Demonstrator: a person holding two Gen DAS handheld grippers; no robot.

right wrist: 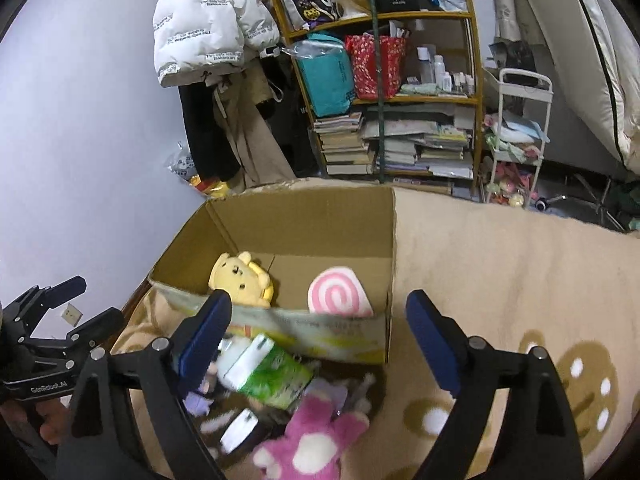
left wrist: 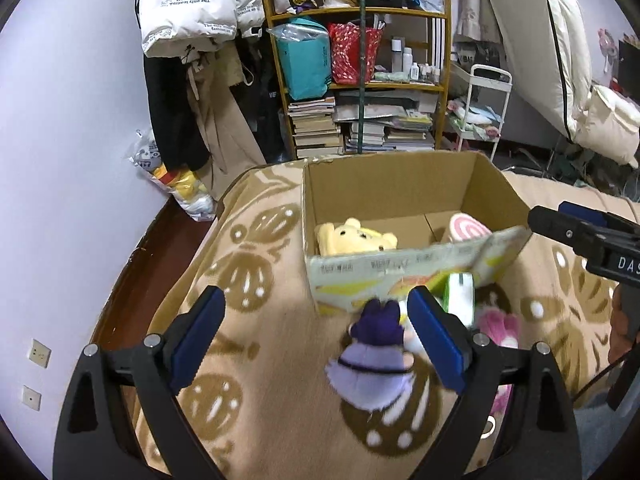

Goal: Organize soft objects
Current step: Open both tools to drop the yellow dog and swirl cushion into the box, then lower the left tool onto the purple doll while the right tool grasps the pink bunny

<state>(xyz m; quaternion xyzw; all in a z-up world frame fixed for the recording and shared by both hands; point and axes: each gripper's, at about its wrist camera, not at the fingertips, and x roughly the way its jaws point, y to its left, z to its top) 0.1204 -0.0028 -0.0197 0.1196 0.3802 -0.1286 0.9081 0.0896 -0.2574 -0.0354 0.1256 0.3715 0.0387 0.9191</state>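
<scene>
Hovering, both jaws wide, empty | right gripper (right wrist: 318, 332) beside box (right wrist: 304, 216) | left gripper (left wrist: 316, 332) | jacket (right wrist: 200, 36) reads "The only leading fashion art"

Motion-blurred pink plush (right wrist: 310, 436), bottom-cropped.

left hand-held gripper (left wrist: 316, 336) jaws wide, empty; right hand-held gripper (right wrist: 318, 338) likewise

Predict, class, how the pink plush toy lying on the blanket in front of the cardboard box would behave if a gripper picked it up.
The pink plush toy looks fluffy, so it would probably squash between the pads rather than slip. Its limbs sprawl on the blanket, suggesting they would dangle floppily. It seems light for its size and unlikely to roll or break.
</scene>
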